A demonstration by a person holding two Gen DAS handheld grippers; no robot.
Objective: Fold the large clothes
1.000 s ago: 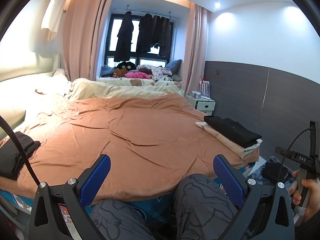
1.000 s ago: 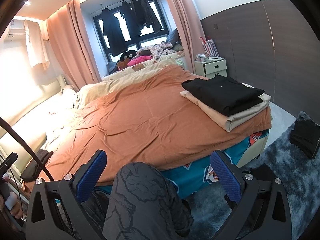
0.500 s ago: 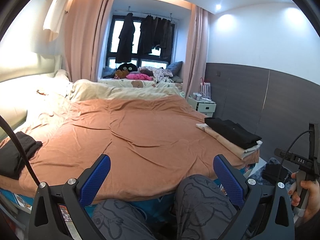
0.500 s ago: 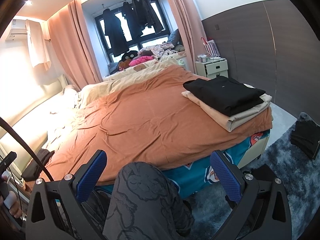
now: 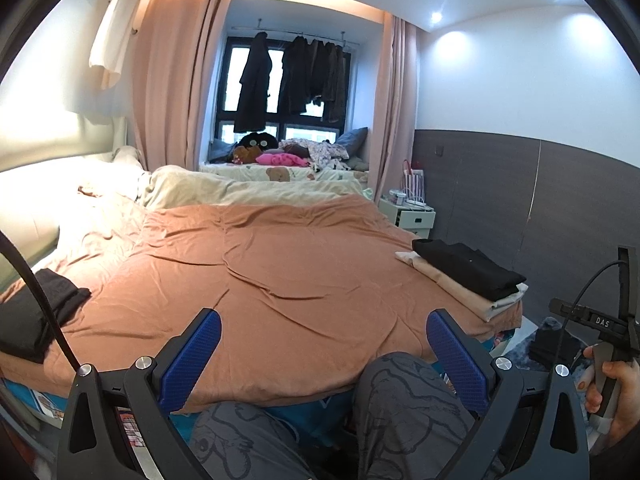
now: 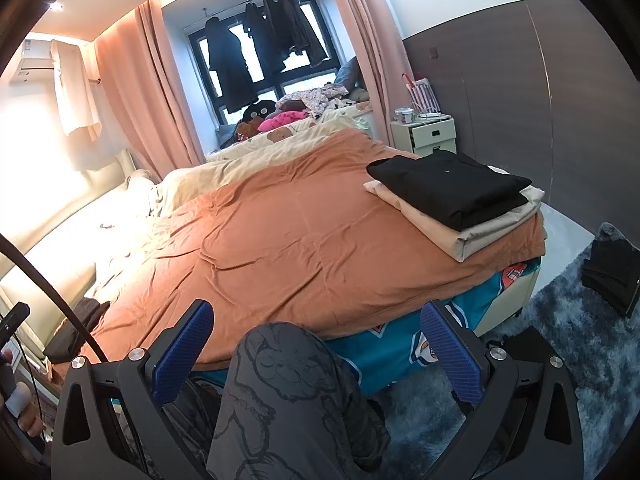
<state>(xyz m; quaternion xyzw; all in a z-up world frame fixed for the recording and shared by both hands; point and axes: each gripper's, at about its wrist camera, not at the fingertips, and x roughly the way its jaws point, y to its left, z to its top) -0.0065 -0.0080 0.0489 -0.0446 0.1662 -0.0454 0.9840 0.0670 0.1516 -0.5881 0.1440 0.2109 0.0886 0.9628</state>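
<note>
A stack of folded clothes lies at the bed's right corner: a black garment [image 5: 470,268] [image 6: 448,186] on beige ones [image 6: 452,228]. A crumpled black garment [image 5: 30,312] [image 6: 76,328] lies on the bed's left side. My left gripper [image 5: 320,340] is open and empty, held over my knees before the bed. My right gripper [image 6: 318,336] is open and empty, also over my knee. Both stand apart from the clothes.
The bed carries an orange cover [image 5: 280,272] [image 6: 300,240] and cream bedding behind it. A white nightstand [image 6: 426,134] stands at the far right. A dark item [image 6: 612,276] lies on the blue rug [image 6: 560,360]. Coats hang at the window [image 5: 288,80].
Both views have tilted up a little. The grippers stay open and nothing on the bed has moved.
</note>
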